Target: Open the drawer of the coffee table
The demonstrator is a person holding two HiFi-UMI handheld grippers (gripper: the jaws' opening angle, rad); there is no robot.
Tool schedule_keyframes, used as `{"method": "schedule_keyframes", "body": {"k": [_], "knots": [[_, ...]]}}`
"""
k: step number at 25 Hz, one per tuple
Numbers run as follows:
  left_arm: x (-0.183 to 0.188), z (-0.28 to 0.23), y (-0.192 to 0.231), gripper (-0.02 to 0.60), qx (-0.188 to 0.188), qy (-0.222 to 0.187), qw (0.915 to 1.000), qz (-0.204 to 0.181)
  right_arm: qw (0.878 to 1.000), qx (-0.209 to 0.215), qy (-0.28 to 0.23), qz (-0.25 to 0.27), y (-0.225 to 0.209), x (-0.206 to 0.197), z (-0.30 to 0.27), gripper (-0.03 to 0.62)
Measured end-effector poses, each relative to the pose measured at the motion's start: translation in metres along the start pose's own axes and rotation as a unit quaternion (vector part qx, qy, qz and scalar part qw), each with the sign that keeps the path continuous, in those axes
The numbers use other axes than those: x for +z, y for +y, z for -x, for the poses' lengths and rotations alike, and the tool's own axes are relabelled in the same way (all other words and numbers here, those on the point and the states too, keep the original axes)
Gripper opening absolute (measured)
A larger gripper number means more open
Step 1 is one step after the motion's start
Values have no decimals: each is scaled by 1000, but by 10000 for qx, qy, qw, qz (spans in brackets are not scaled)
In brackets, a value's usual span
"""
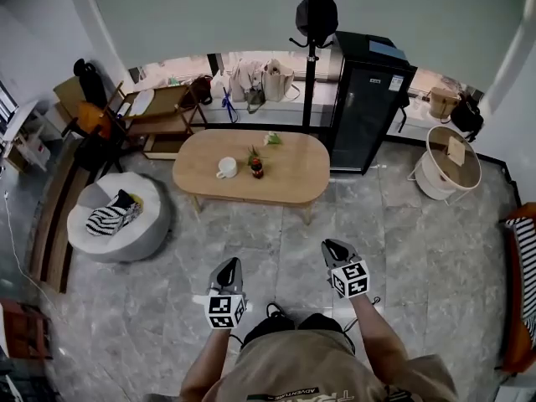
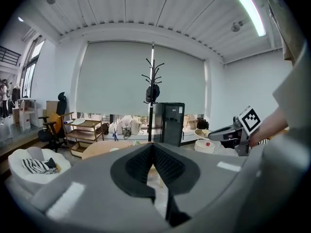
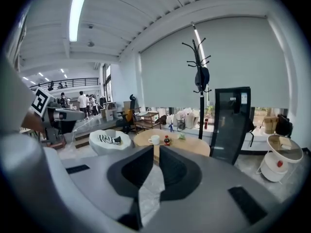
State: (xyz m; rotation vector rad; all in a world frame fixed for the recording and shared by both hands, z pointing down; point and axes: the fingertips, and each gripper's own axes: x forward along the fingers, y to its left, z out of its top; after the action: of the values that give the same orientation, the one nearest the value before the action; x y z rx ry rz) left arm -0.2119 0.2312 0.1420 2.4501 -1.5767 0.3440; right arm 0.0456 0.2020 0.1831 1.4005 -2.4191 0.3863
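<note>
Grey stone floor (image 1: 276, 249) is spread between the person and the oval coffee table (image 1: 251, 170), which is set well ahead, with a white mug (image 1: 226, 167) and a small bottle (image 1: 256, 167) on top. No drawer can be made out. The left gripper (image 1: 229, 266) and the right gripper (image 1: 337, 249) are both held with jaws pressed together on nothing. The table should be approached first, the drawer sought under the top, and one gripper's jaws parted just before contact.
</note>
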Motion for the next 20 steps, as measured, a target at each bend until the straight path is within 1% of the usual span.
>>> {"method": "schedule_keyframes", "body": {"k": [2,5,9,14,17,20], "knots": [[-1,-15,12,-6,-71,53,9999,-54,10000,-25,31,-53,-1,3,-16,6],[-8,-35,21,-6,-81,187,9998,-44,9999,-21,145,-57,-3,2,-32,6],[-7,-69,37,-6,82,192,9998,0,9997,-50,239,-19,-17,0,-60,6],[0,-116,57,-6,226,182,9996,-16,9996,-133,130,-222,-48,0,-96,6],[3,-145,65,-6,313,244,9992,-64,9993,-96,202,-310,-72,-4,-115,6],[-1,-180,66,-6,318,359,9988,72,9991,-35,264,-325,-103,-6,-138,6]]}}
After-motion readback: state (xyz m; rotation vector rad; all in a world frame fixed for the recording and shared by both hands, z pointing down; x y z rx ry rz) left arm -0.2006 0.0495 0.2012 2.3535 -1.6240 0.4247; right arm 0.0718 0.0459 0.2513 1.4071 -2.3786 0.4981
